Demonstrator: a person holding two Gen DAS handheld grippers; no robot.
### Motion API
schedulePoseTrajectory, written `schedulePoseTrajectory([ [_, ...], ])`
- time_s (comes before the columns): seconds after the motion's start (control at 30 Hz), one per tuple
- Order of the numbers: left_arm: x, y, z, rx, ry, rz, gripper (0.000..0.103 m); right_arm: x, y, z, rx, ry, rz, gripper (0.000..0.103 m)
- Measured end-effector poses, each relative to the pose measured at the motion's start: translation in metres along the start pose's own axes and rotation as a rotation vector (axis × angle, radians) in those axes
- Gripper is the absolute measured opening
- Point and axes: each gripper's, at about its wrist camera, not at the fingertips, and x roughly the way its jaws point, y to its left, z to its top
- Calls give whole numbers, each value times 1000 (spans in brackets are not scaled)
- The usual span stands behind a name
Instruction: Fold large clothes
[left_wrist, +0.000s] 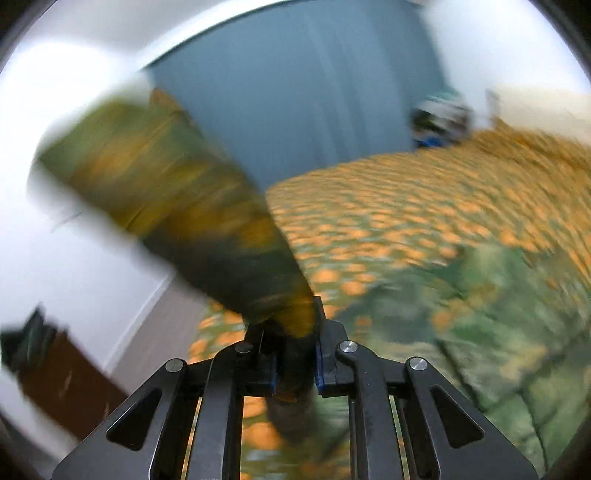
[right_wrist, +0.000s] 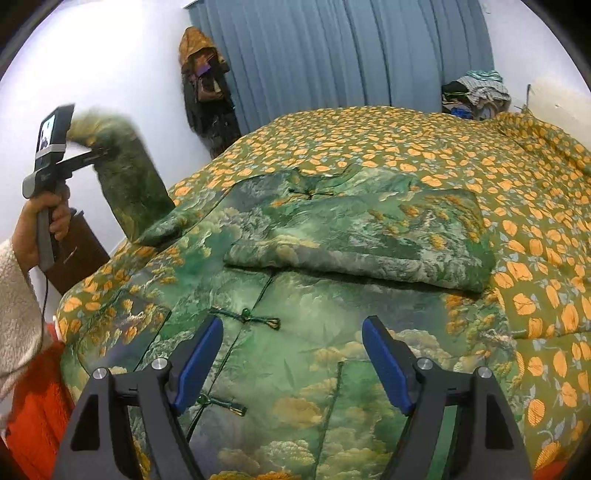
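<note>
A green padded jacket (right_wrist: 303, 325) with knot buttons lies front up on the bed. Its right sleeve (right_wrist: 362, 236) is folded across the chest. My left gripper (left_wrist: 295, 350) is shut on the left sleeve (left_wrist: 177, 206) and holds it up in the air, blurred by motion. The left gripper also shows in the right wrist view (right_wrist: 99, 153) at the far left, with the raised sleeve (right_wrist: 129, 184) hanging from it. My right gripper (right_wrist: 291, 358) is open and empty just above the jacket's lower front.
The bed (right_wrist: 461, 147) has a green cover with orange leaves. Blue curtains (right_wrist: 332, 55) hang behind it. A pile of clothes (right_wrist: 476, 94) sits at the far right corner. A brown cabinet (right_wrist: 77, 254) stands by the bed's left side.
</note>
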Motion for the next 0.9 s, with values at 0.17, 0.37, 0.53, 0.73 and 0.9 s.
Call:
schedulePoseTrajectory([
  [0.17,15,-88,-23,143,66,-104,12,-6,-13,-2,17,-9,-23,79],
  [0.37,40,-150,-68,258,195,-147,13,-3,-29,-3,67,11,-42,79],
  [0.53,37,-156,-85,265,252,-175,30,15,-40,25,107,52,22,79],
  [0.73,12,-115,-87,97,314,-309,65,84,-70,90,319,147,217,79],
  [0.9,-12,-69,-94,-89,334,-337,70,157,-74,107,459,278,316,79],
])
